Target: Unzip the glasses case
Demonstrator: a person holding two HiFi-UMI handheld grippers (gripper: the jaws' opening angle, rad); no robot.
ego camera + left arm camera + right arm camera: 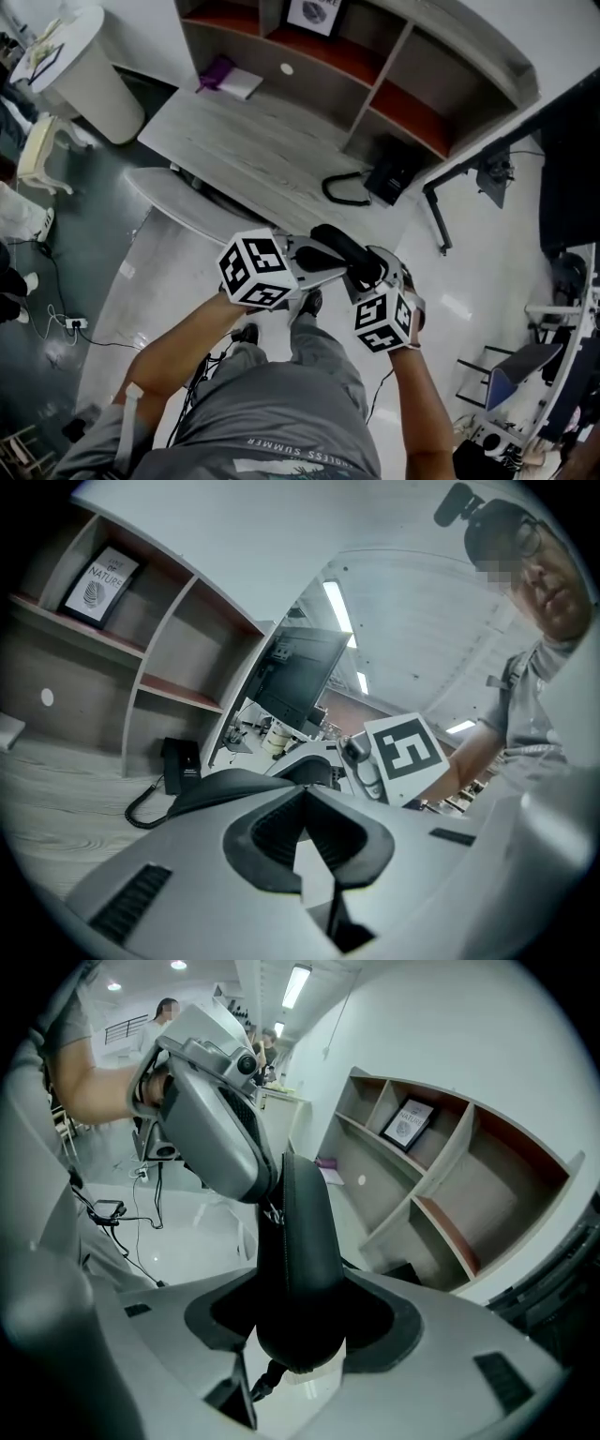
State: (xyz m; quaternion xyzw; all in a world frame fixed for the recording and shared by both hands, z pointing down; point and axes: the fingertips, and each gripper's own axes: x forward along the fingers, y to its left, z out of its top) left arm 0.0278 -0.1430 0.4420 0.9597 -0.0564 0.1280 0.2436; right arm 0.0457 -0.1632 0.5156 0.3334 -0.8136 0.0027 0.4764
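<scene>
Closest of all are the right tongs [295, 1335], and they are pinching the fat round end of the black glasses case [300, 1251]. Both jaws press on its two sides, and the case sticks out straight past their tips, up in the air and not on the bench [244, 141], which lies well beyond both tongs.

At the far end of the case are the left tongs [305, 799]. Their jaws are pressed together. In the right gripper view their tip sits right at the small shiny zip tab [272, 1213], so I think they are nipping that tab, though it is too tiny to see clearly between them.

I think the case is light and easy to lift. It looks stiff, like a hard shell, so it should not squash. Its skin looks smooth and its shape is round, so it could slip or roll in the jaws. The right tongs should hold it by its wide sides and leave the zip line [285, 1274] free. The tab is the only good spot to pull. It is little and could pop out, so a slow, steady pull along the zip line seems best.
</scene>
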